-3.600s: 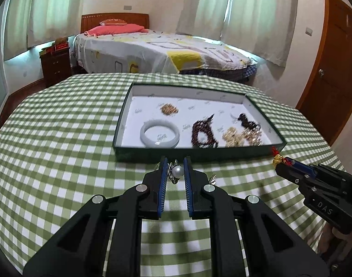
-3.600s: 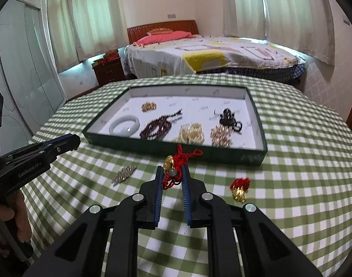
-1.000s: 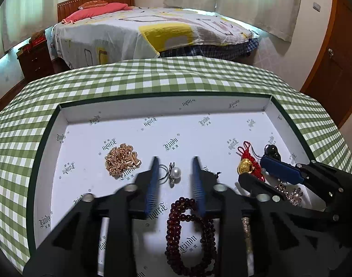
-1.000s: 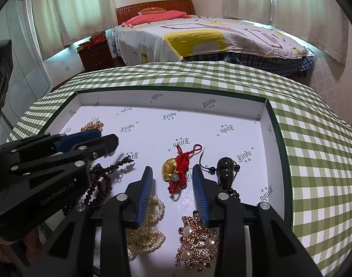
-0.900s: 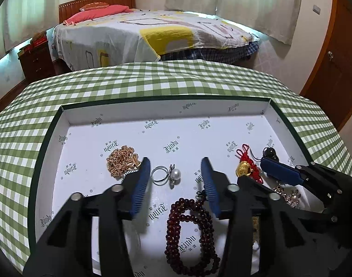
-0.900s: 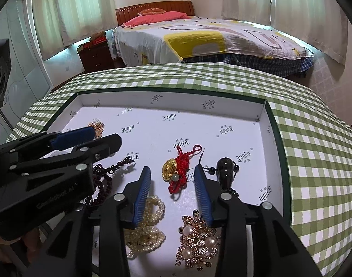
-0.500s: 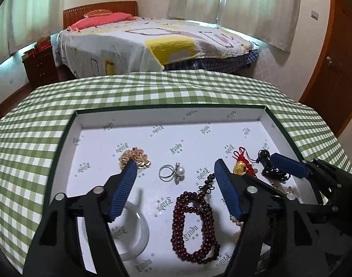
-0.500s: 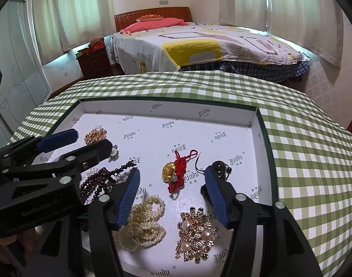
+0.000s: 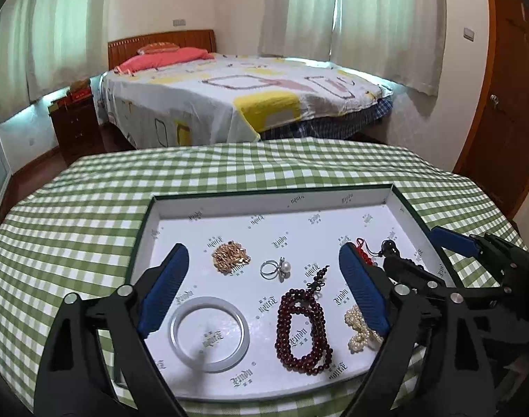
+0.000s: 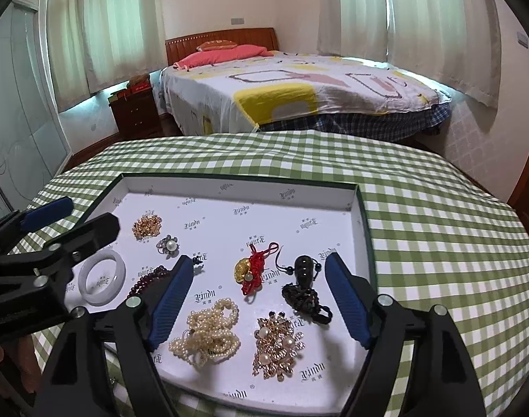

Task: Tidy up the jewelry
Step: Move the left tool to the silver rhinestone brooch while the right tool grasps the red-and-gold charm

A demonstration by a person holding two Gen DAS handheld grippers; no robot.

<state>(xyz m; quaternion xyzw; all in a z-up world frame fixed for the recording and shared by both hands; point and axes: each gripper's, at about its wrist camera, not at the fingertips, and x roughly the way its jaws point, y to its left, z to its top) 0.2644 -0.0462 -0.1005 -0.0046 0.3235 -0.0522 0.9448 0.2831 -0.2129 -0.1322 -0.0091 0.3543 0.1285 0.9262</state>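
Note:
A white-lined green tray [image 9: 274, 199] [image 10: 240, 187] holds the jewelry. In it lie a pearl ring [image 9: 275, 268] [image 10: 167, 244], a gold chain [image 9: 229, 256] [image 10: 147, 226], a pale bangle [image 9: 209, 333] [image 10: 102, 277], dark red beads [image 9: 302, 326], a pearl strand [image 10: 208, 333], a red-and-gold charm [image 10: 252, 271], a dark pendant [image 10: 304, 271] and a gold pearl brooch [image 10: 276, 347]. My left gripper [image 9: 264, 285] is wide open and empty above the tray's near half. My right gripper [image 10: 259, 295] is wide open and empty above the charm.
The tray sits on a round table with a green checked cloth [image 9: 90, 215]. A bed [image 9: 236, 97] and a dark nightstand [image 9: 75, 125] stand beyond the table. A wooden door [image 9: 507, 87] is at the right.
Both grippers opened wide, let go of the pearl ring and the red-and-gold charm in the tray, and drew back and up.

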